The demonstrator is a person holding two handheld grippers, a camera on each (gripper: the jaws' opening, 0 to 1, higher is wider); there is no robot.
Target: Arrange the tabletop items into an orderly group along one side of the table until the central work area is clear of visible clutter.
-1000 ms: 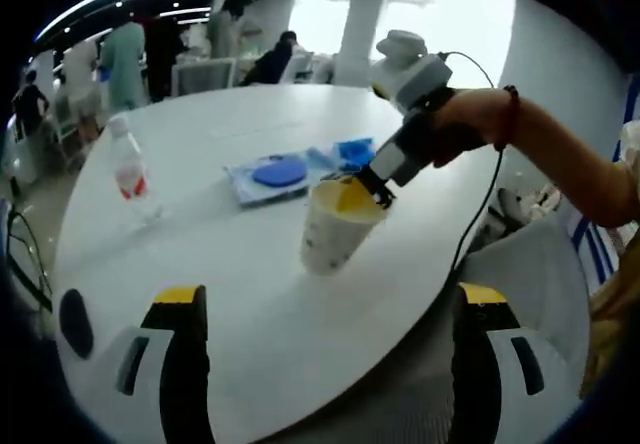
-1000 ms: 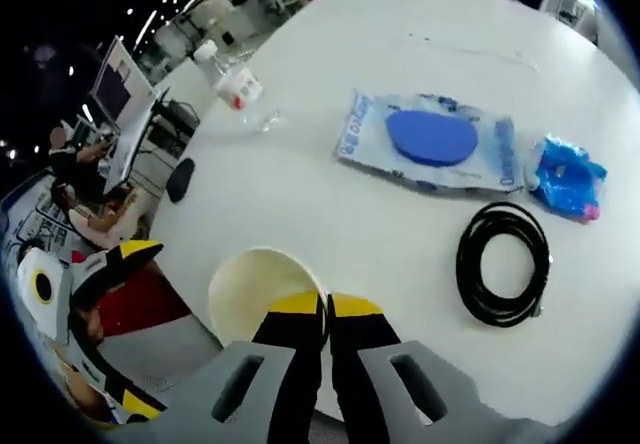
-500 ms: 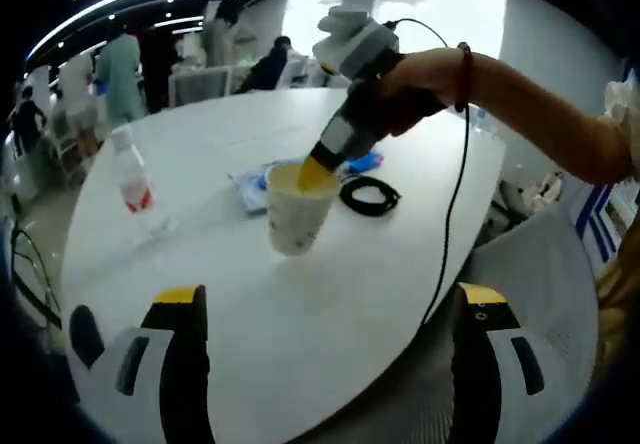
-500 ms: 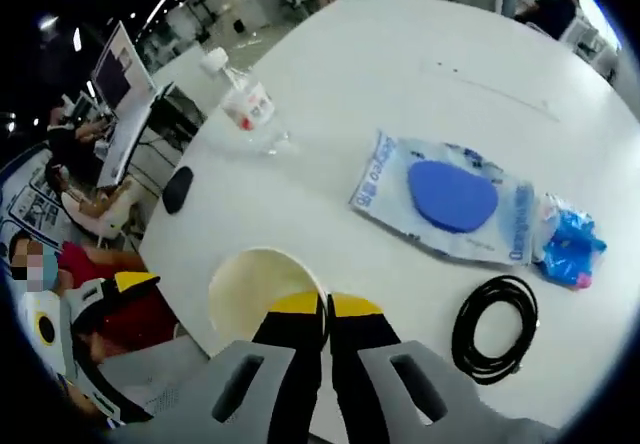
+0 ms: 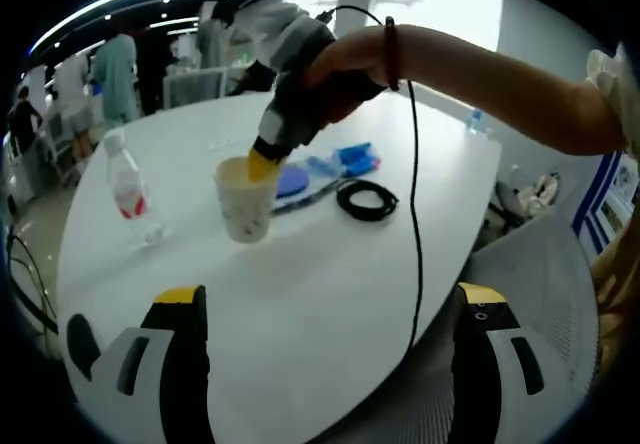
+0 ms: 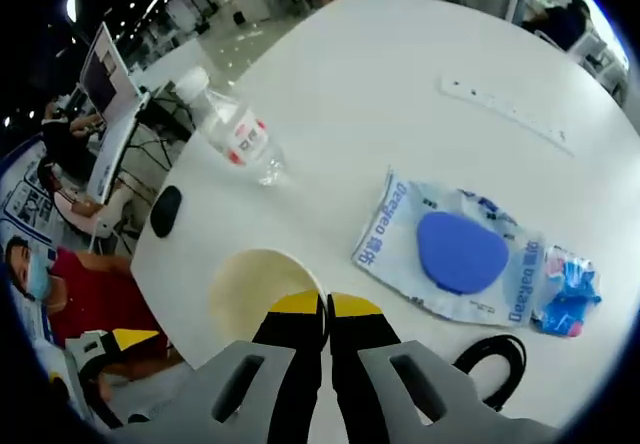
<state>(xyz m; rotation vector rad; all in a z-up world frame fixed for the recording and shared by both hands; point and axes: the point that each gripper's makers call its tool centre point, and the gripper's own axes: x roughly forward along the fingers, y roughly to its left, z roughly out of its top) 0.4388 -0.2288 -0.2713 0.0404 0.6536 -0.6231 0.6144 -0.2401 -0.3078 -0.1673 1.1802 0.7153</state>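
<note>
We count one cup (image 5: 246,198), bottle (image 5: 127,180), cable (image 5: 366,201) and two packets (image 6: 452,259). The right gripper (image 6: 326,309) clamps the upright cup's rim above the table (image 5: 330,294), mouth up; the left gripper (image 5: 330,309) gapes wide, near edge.

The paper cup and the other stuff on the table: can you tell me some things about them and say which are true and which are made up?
1. The right gripper is pinching the rim of the paper cup. True.
2. The water bottle is lying flat. False: it stands upright.
3. The black cable is coiled in a loop. True.
4. The left gripper is holding the bottle. False: its jaws are wide apart and hold nothing.
5. The plastic bag has a red disc inside. False: the disc is blue.
</note>
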